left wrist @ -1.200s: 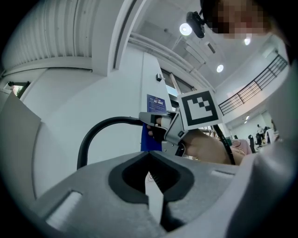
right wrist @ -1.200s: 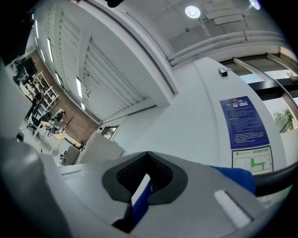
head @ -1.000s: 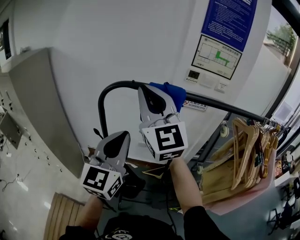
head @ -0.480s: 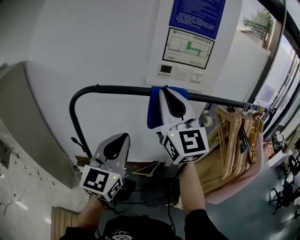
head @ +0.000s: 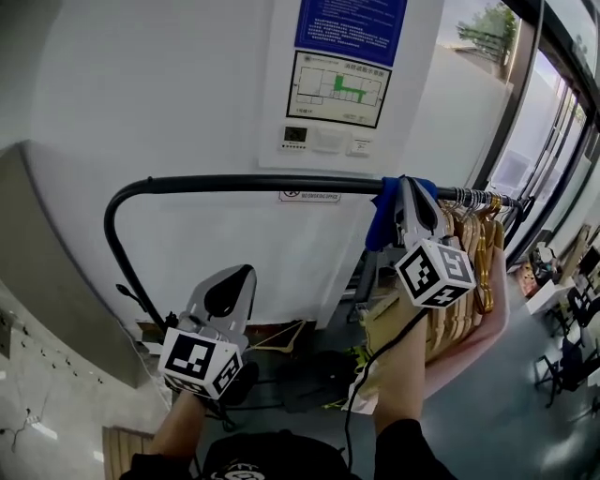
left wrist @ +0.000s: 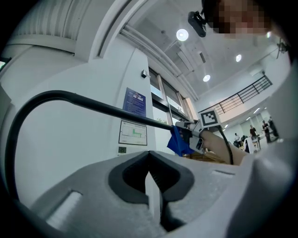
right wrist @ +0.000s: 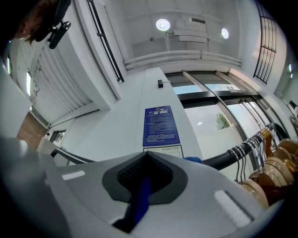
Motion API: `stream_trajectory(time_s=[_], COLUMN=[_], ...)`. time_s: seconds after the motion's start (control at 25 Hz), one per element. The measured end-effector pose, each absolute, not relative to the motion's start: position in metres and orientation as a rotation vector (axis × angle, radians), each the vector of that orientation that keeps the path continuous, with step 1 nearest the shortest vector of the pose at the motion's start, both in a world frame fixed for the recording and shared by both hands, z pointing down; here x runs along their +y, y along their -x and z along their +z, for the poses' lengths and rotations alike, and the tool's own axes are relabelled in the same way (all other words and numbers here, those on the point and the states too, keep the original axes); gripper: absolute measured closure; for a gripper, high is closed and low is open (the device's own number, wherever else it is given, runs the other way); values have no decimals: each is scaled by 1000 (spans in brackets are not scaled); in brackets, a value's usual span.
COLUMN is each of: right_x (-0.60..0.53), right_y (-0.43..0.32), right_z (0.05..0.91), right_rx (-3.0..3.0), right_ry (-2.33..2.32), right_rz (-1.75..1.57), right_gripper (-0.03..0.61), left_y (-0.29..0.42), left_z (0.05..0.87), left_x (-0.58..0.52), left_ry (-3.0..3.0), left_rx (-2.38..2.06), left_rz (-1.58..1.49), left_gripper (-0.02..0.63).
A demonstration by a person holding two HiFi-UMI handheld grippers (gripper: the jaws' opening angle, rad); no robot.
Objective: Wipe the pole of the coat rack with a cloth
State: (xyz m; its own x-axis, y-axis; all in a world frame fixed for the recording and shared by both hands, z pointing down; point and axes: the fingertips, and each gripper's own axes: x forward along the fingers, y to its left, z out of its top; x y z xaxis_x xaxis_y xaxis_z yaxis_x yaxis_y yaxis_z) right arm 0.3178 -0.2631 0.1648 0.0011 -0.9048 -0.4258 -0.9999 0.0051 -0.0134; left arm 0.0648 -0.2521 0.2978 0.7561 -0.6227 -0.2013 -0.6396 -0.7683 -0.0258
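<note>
At pole (head: 234, 184), right hand-held gripper (head: 405, 184) pinches cloth (head: 382, 218); left hand-held gripper (head: 238, 273) closed (poster (head: 349, 23) unreadable).

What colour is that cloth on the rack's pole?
Blue; the cloth on the pole shows best in the head view.

Illumination is bright and even: daylight enters through the tall glazed windows (head: 553, 122) at the right, and round ceiling lamps (left wrist: 182, 34) burn overhead with glare halos, leaving only soft shadow on the white wall (head: 141, 103). All views show strong wide-angle distortion, with the black metal rack pole (head: 244, 182) bowing and the gripper views darkening at the corners. The nearest foreground in both gripper views is soft.
</note>
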Motion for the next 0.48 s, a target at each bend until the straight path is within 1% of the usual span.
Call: stream_trajectory(time_s=[0.12,0.24,0.48], right_x=[-263,-267,-281], right_y=[-318,-298,-219], right_z=[166,166,167], right_rx=[1972,2013,2179], right_ry=[1965,1952,1856], right_rz=[427,449,505], right_gripper=[577,577,577], left_y=[-58,-49,-25], left_z=[299,294,289], left_x=[-258,-257,-254], left_ry=[2848,2826,2786], left_rx=[1071,1099,1161], left_rz=[283,285,296], left_gripper=[609,609,609])
